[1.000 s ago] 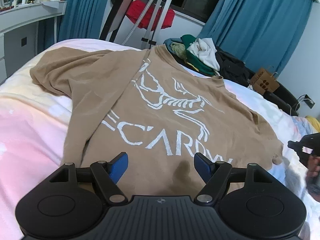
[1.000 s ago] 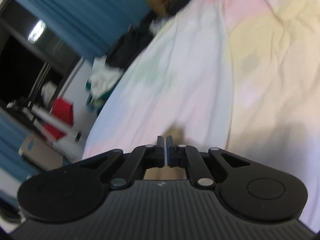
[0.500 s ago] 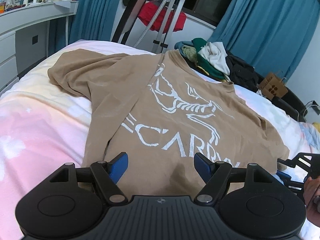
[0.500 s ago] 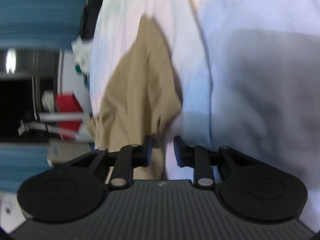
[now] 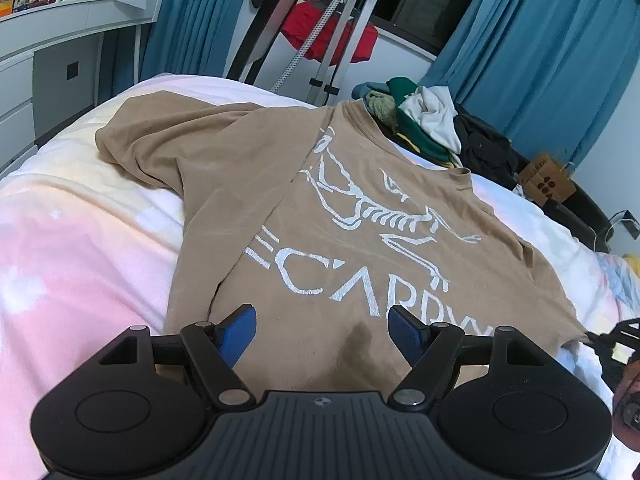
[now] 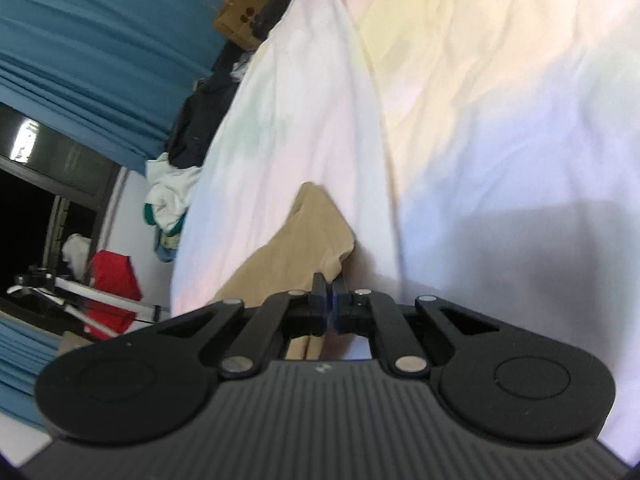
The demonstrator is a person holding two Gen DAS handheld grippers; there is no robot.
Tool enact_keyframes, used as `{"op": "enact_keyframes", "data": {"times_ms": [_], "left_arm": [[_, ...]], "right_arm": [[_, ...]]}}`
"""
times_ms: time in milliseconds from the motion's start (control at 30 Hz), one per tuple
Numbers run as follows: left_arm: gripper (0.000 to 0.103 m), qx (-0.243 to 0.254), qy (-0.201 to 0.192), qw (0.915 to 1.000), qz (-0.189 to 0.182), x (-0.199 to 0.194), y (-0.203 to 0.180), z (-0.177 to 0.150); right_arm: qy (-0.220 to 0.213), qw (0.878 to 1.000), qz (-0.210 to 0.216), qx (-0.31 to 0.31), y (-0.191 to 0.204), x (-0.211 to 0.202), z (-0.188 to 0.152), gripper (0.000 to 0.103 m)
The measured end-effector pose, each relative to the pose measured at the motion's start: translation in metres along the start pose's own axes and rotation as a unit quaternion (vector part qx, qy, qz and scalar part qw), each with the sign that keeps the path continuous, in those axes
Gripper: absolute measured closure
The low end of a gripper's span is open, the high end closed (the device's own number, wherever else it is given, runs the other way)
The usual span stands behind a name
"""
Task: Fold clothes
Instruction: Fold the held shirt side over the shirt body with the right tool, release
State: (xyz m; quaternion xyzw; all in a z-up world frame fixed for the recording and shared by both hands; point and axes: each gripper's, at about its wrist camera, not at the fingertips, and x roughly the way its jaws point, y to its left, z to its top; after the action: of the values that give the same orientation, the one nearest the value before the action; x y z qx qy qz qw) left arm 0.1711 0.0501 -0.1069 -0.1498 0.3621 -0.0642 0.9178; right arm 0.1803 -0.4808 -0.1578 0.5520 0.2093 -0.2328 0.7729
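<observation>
The bed (image 5: 80, 240), under a pastel sheet, carries a tan shirt (image 5: 320, 208) spread print-up across its middle, one sleeve bunched toward the far left corner and the hem nearest the left wrist camera. A pile of other clothes (image 5: 424, 120) sits past the collar at the bed's far edge, well apart from the work. The shirt lies as it did a second ago; in the left wrist view it merely sits a little further right. The real change is on the right side. Half a second back the right gripper (image 6: 329, 294) stood with a narrow gap at the shirt's edge; now its jaws are pressed together, with the tan corner (image 6: 320, 240) running in beneath them. The pads hide the exact contact, so whether cloth is truly pinched cannot be told for certain, but the closing at that spot reads as a grasp on the corner. In the left wrist view this gripper shows only as a dark shape at the right margin, by the shirt's near right corner. The left gripper (image 5: 322, 328) has kept still, jaws wide, hovering over the hem with nothing between its pads (image 5: 238, 330). My judgement: the first fold is being set up, one corner likely secured, the left yet to take its own.
</observation>
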Motion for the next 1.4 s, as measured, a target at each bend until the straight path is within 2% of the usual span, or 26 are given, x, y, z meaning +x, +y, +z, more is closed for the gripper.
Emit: {"op": "enact_keyframes", "data": {"times_ms": [133, 200, 267, 300, 400, 433, 567, 667, 733, 800, 900, 933, 967, 1033, 1067, 1167, 1233, 1367, 1400], "left_arm": [[0.028, 0.001, 0.001, 1.0000, -0.001, -0.001, -0.001, -0.001], [0.028, 0.000, 0.000, 1.0000, -0.002, -0.002, 0.000, 0.000], [0.028, -0.001, -0.002, 1.0000, -0.001, -0.002, 0.000, 0.000], [0.028, -0.002, -0.002, 1.0000, 0.000, -0.003, 0.000, 0.000], [0.028, -0.002, -0.001, 1.0000, 0.002, -0.002, 0.000, 0.000], [0.028, -0.002, -0.001, 1.0000, 0.003, -0.001, 0.000, 0.000], [0.028, -0.001, 0.001, 1.0000, 0.007, 0.001, -0.001, 0.000], [0.027, -0.007, 0.001, 1.0000, 0.005, 0.003, 0.001, 0.002], [0.027, -0.009, -0.002, 0.9999, 0.006, 0.004, 0.003, 0.005], [0.027, -0.013, -0.005, 0.9999, 0.007, 0.005, 0.005, 0.007], [0.027, -0.038, -0.003, 0.9993, 0.002, 0.008, 0.012, 0.011], [0.027, -0.041, -0.001, 0.9991, 0.001, 0.009, 0.013, 0.011], [0.027, -0.044, 0.000, 0.9990, 0.000, 0.011, 0.014, 0.011], [0.027, -0.048, 0.002, 0.9988, -0.001, 0.012, 0.015, 0.012], [0.027, -0.048, 0.002, 0.9988, -0.002, 0.013, 0.015, 0.012], [0.027, -0.041, -0.006, 0.9991, -0.002, 0.009, 0.013, 0.015], [0.027, -0.046, -0.014, 0.9989, -0.003, 0.002, 0.015, 0.018], [0.027, -0.070, -0.038, 0.9968, -0.009, -0.017, 0.026, 0.026], [0.027, -0.078, -0.044, 0.9960, -0.008, -0.022, 0.030, 0.028]], "right_arm": [[0.013, 1.000, -0.011, -0.004, -0.002, 0.003, -0.004, 0.096], [0.022, 1.000, 0.003, 0.013, -0.005, 0.004, -0.004, 0.095], [0.051, 0.998, 0.021, 0.032, -0.006, 0.009, -0.008, 0.093], [0.065, 0.997, 0.031, 0.042, -0.007, 0.011, -0.009, 0.088], [0.098, 0.992, 0.056, 0.063, -0.007, 0.017, -0.021, 0.047], [0.102, 0.990, 0.066, 0.066, -0.007, 0.019, -0.026, 0.042], [0.086, 0.993, 0.071, 0.037, 0.001, 0.027, -0.038, 0.041], [0.043, 0.996, 0.074, 0.010, 0.010, 0.036, -0.040, 0.040], [-0.013, 0.996, 0.083, -0.021, 0.017, 0.043, -0.040, 0.040], [-0.072, 0.991, 0.078, -0.083, 0.029, 0.051, -0.042, 0.039], [-0.090, 0.979, 0.068, -0.172, 0.051, 0.076, -0.044, 0.040], [-0.089, 0.977, 0.059, -0.183, 0.057, 0.083, -0.044, 0.041], [-0.089, 0.976, 0.049, -0.192, 0.063, 0.090, -0.044, 0.044], [-0.092, 0.976, 0.024, -0.198, 0.070, 0.100, -0.044, 0.084], [-0.090, 0.974, 0.009, -0.207, 0.075, 0.105, -0.044, 0.086], [-0.117, 0.959, -0.026, -0.255, 0.093, 0.098, -0.053, 0.094], [-0.154, 0.940, -0.025, -0.302, 0.118, 0.083, -0.068, 0.094], [-0.219, 0.891, -0.015, -0.399, 0.167, 0.055, -0.107, 0.094], [-0.231, 0.871, -0.003, -0.434, 0.183, 0.048, -0.125, 0.094]]}}
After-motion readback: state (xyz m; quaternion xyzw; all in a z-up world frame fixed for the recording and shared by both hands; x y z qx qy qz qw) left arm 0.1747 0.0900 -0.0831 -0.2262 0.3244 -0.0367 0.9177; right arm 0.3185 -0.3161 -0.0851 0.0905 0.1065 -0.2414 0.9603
